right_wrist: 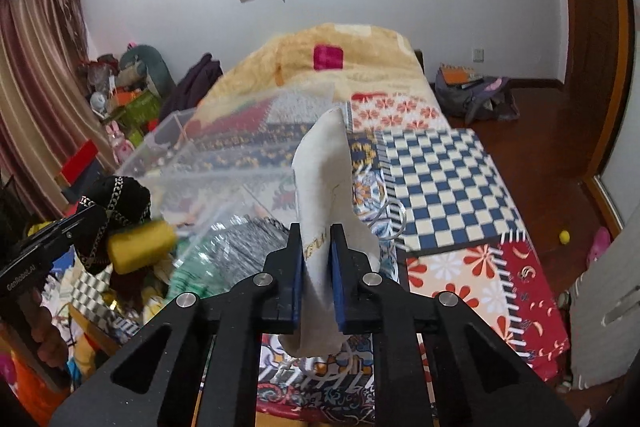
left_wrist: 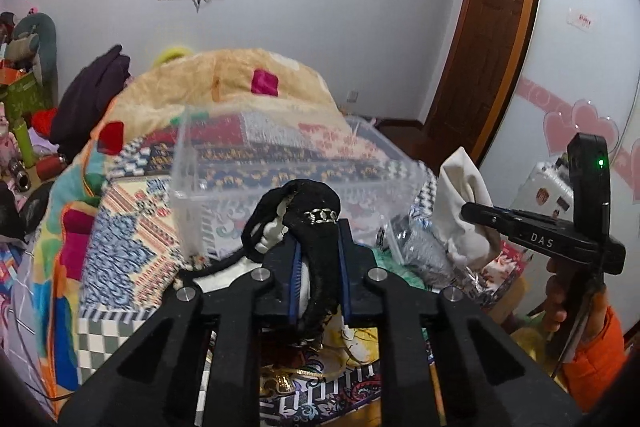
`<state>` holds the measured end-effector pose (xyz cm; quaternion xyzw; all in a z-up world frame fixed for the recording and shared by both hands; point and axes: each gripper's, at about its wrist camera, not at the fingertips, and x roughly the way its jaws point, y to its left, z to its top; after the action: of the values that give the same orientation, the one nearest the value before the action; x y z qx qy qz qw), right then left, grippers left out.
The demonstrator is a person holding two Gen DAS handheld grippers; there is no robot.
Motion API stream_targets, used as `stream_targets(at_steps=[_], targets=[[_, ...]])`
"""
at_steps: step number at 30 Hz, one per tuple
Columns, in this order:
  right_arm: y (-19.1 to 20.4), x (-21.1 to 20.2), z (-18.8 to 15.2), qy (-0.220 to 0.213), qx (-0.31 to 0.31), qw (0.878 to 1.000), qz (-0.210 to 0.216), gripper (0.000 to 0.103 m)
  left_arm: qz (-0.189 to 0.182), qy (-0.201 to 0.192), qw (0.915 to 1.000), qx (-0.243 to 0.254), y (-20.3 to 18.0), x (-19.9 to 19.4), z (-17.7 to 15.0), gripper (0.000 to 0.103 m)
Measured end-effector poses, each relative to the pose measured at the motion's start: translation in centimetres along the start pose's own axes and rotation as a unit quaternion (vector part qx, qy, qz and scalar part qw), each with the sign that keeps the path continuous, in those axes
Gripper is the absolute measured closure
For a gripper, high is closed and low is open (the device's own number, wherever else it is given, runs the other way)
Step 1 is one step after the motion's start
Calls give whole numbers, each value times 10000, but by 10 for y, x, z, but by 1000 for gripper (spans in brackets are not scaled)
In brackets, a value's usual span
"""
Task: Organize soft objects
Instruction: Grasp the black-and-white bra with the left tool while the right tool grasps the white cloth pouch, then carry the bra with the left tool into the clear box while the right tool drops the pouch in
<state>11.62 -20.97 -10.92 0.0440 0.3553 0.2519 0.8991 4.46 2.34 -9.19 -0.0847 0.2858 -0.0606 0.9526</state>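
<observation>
My left gripper (left_wrist: 319, 227) is shut on a black fabric item with a small chain trim (left_wrist: 316, 223), held above the patchwork bedspread. It also shows in the right wrist view (right_wrist: 112, 215), with a yellow piece (right_wrist: 140, 245) beside it. My right gripper (right_wrist: 316, 231) is shut on a cream-white sock (right_wrist: 324, 179) that stands upright between the pads. The sock also shows in the left wrist view (left_wrist: 464, 203). A clear plastic bin (left_wrist: 256, 163) sits on the bed just beyond both grippers, blurred in the right wrist view (right_wrist: 224, 155).
A crumpled clear plastic bag (left_wrist: 420, 247) lies by the bin. A folded tan blanket (right_wrist: 340, 63) lies at the far end of the bed. A backpack (right_wrist: 472, 91) sits on the wooden floor at right. Clutter and curtains (right_wrist: 36, 87) stand at left.
</observation>
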Motion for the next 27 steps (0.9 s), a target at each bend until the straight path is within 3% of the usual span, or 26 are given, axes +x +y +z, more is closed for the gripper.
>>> stream_targets(at_steps=[10, 17, 21, 27], targets=[[22, -19, 24, -465, -250, 9978, 389, 92, 66, -553, 9984, -105, 6, -32, 29, 89], [50, -3, 36, -463, -440, 9938, 915, 92, -255, -174, 9993, -230, 2, -2, 24, 89], [69, 18, 32, -278, -581, 9913, 1151, 92, -418, 165, 9985, -324, -2, 20, 12, 89], [90, 49, 9, 305, -786, 9872, 1357, 92, -519, -24, 9965, -653, 9, 8, 17, 89]])
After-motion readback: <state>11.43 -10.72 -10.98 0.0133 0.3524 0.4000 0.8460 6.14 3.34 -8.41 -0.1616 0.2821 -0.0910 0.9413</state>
